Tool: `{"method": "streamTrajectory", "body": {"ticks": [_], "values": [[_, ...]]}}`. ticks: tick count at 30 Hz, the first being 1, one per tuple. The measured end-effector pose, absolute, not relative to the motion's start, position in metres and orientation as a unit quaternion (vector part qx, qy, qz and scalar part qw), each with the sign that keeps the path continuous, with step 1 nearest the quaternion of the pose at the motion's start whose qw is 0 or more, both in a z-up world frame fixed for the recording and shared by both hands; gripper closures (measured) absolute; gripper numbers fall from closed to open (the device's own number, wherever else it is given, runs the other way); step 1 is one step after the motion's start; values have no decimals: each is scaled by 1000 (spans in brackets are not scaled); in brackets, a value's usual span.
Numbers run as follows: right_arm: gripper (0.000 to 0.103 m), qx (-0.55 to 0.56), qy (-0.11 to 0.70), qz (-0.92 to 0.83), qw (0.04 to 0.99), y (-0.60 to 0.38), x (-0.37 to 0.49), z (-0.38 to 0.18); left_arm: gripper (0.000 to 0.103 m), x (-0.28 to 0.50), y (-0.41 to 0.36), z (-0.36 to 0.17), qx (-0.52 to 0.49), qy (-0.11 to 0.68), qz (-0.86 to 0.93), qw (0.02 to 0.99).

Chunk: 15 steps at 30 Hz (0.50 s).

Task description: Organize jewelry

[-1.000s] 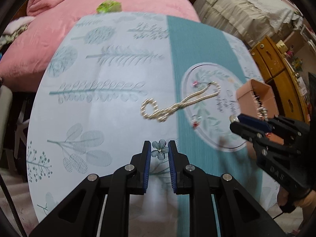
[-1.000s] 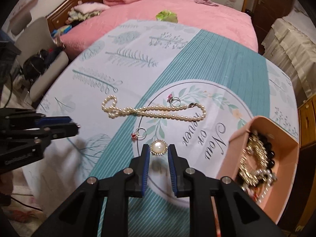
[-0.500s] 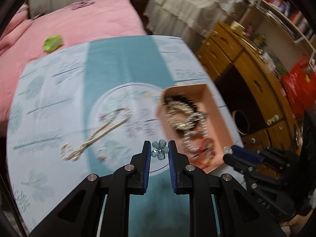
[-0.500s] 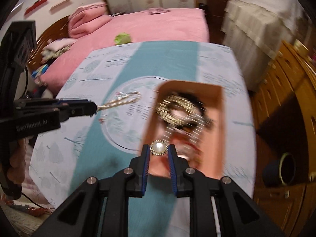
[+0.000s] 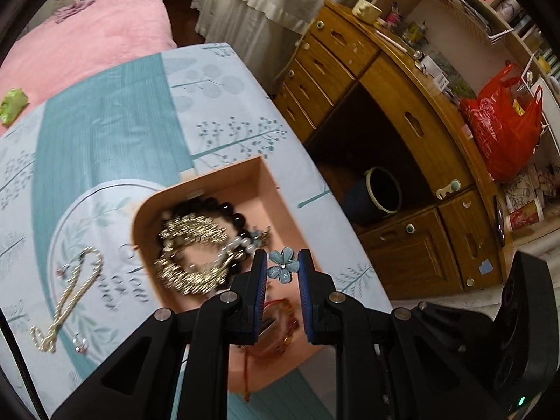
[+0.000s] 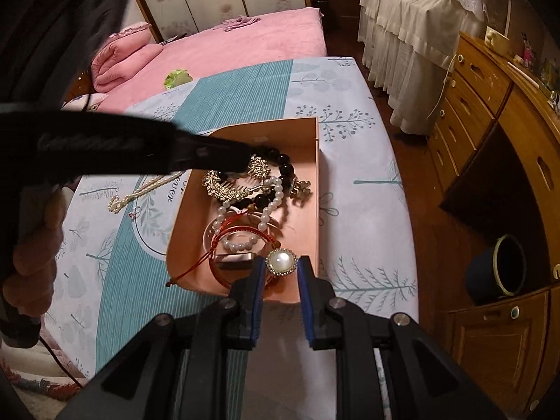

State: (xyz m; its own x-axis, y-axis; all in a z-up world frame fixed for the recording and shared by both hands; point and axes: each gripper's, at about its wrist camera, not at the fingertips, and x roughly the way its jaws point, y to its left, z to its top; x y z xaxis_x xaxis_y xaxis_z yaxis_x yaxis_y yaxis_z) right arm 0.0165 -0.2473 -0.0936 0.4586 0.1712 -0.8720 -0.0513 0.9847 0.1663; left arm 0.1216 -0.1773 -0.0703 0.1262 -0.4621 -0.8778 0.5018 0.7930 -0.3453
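Note:
My left gripper (image 5: 282,266) is shut on a small blue flower brooch (image 5: 282,265) and hangs over the pink box (image 5: 224,182). That box holds a heap of jewelry: black beads (image 5: 210,206), gold pieces (image 5: 190,231) and a red cord bracelet (image 5: 276,329). My right gripper (image 6: 280,262) is shut on a round pearl brooch (image 6: 281,261) with a sparkly rim, above the near end of the same pink box (image 6: 311,161). The left gripper's dark body (image 6: 115,148) reaches across the box's far left corner. A pearl necklace (image 5: 70,297) and a small ring (image 5: 80,341) lie on the tablecloth left of the box.
The table wears a teal and pale leaf-print cloth (image 6: 245,84). A pink bed (image 6: 227,45) lies beyond it with a green scrap (image 6: 177,77) at the edge. Wooden drawers (image 5: 402,105), a dark pot (image 6: 497,269) on the floor and a red bag (image 5: 500,129) stand to the right.
Both grippers have swung right from over the necklace to above the pink box, each still holding its brooch. The left gripper's body now crosses the right wrist view close up.

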Motion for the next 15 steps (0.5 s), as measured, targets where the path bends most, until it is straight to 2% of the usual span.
{"method": "streamTrajectory", "body": {"ticks": [2, 3, 6, 15], "values": [[84, 55, 518, 67, 851, -247, 18, -96, 86, 124, -185, -75, 21, 582, -321, 747], [84, 53, 519, 67, 851, -247, 19, -97, 81, 125, -187, -76, 22, 583, -323, 745], [84, 53, 525, 62, 847, -249, 19, -100, 52, 124, -190, -76, 21, 584, -324, 744], [84, 73, 529, 62, 843, -257, 19, -99, 49, 115, -167, -66, 15, 579, -308, 755]]}}
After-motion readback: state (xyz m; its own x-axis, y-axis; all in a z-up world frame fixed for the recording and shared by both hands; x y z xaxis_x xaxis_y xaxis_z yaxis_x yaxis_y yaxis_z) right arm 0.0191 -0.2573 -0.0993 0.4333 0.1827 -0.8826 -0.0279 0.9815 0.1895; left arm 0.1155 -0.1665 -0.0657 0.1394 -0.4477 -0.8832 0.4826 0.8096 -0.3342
